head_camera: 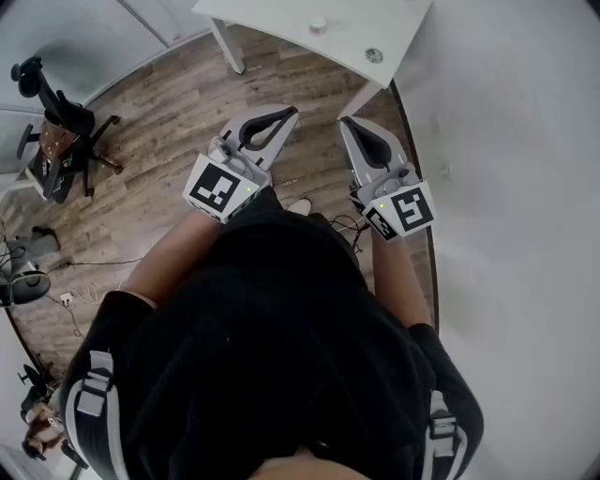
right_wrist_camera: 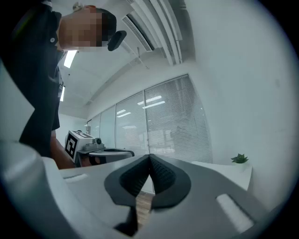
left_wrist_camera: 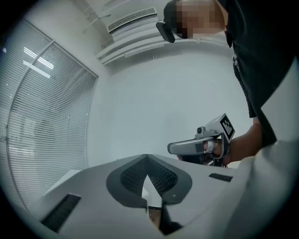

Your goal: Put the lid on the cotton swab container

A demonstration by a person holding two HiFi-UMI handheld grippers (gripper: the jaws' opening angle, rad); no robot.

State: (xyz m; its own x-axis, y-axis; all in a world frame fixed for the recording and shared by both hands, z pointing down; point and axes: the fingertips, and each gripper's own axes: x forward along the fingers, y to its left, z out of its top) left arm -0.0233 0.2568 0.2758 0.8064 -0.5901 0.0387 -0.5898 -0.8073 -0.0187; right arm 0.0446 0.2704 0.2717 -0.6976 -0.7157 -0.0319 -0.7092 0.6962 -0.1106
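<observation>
left gripper (head_camera: 285, 113): jaws clenched, empty | right gripper (head_camera: 351, 123): jaws clenched, empty | plant (right_wrist_camera: 239, 158): right gripper view only

No text, brand, number or sign can be read in any view. The only printed marks are black-and-white square marker patterns, and they carry no characters. One is on the cube (head_camera: 222, 187) of the left gripper (head_camera: 289, 112) and one on the cube (head_camera: 405, 210) of the right gripper (head_camera: 345, 123). Both cubes are on the near side of the white table (head_camera: 281, 23).
</observation>
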